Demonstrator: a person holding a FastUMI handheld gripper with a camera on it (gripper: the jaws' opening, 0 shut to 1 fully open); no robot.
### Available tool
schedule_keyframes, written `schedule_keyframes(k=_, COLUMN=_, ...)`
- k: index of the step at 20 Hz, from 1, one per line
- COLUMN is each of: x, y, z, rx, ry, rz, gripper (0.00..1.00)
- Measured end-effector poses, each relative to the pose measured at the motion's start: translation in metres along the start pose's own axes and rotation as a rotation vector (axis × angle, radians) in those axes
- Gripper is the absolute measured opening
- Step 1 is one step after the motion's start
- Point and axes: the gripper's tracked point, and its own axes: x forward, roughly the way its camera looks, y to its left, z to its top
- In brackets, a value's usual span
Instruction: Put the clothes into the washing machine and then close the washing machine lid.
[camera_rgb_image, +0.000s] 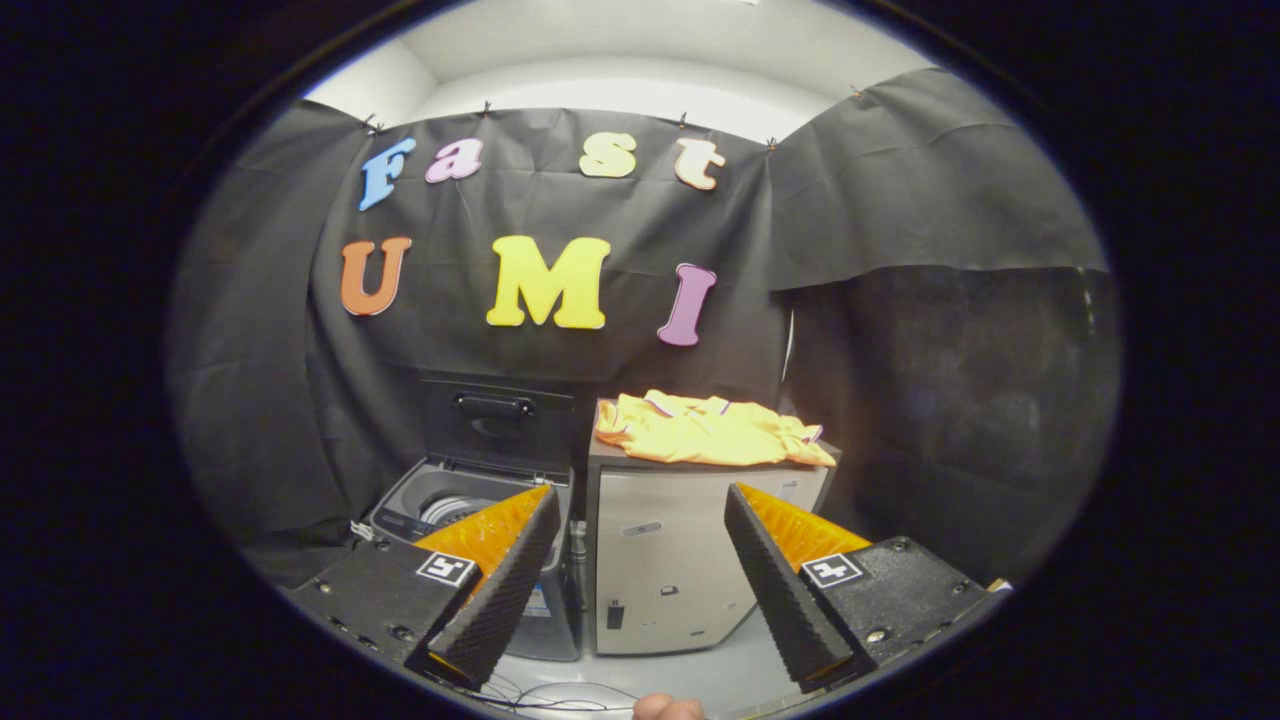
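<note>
the gripper (640, 590) has its fingers spread wide apart, holding nothing. the crumpled yellow garment with pale trim (708, 428) lies well beyond the fingers, on top of the pale boxy cabinet (680, 560). to pick it up well, approach level over the cabinet top and pinch a raised fold. beside the cabinet, beyond the left finger, the grey top-loading washing machine (455, 500) stands with its dark handled lid (497, 415) raised. loose cables (560, 695) trail on the floor below the fingers.

My hand-held gripper (640, 590) stands spread: two wedge fingers (505, 590) with ribbed inner faces, screwed mounts bearing square black-and-white markers (446, 568).
</note>
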Motion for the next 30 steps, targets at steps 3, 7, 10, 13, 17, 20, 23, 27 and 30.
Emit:
schedule_keyframes(k=3, x=0.002, y=0.003, z=0.004, rx=-0.002, ry=-0.001, rz=0.002, gripper=1.00)
schedule_keyframes(k=7, x=0.007, y=0.008, z=0.010, rx=0.009, ry=0.004, rz=0.004, gripper=1.00)
schedule_keyframes(k=10, x=0.013, y=0.010, z=0.023, rx=0.014, ry=0.003, rz=-0.005, gripper=1.00)
schedule_keyframes(k=13, x=0.025, y=0.004, z=0.033, rx=0.032, ry=0.016, rz=-0.033, gripper=1.00)
schedule_keyframes(k=17, x=0.053, y=-0.012, z=0.040, rx=0.059, ry=0.051, rz=-0.069, gripper=1.00)
schedule_keyframes(k=20, x=0.078, y=-0.027, z=0.052, rx=0.060, ry=0.074, rz=-0.086, gripper=1.00)
schedule_keyframes(k=23, x=0.111, y=-0.036, z=0.059, rx=0.080, ry=0.114, rz=-0.064, gripper=1.00)
schedule_keyframes(k=27, x=0.168, y=-0.053, z=0.062, rx=0.114, ry=0.200, rz=-0.041, gripper=1.00)
schedule_keyframes(k=30, x=0.217, y=-0.066, z=0.056, rx=0.092, ry=0.278, rz=-0.034, gripper=1.00)
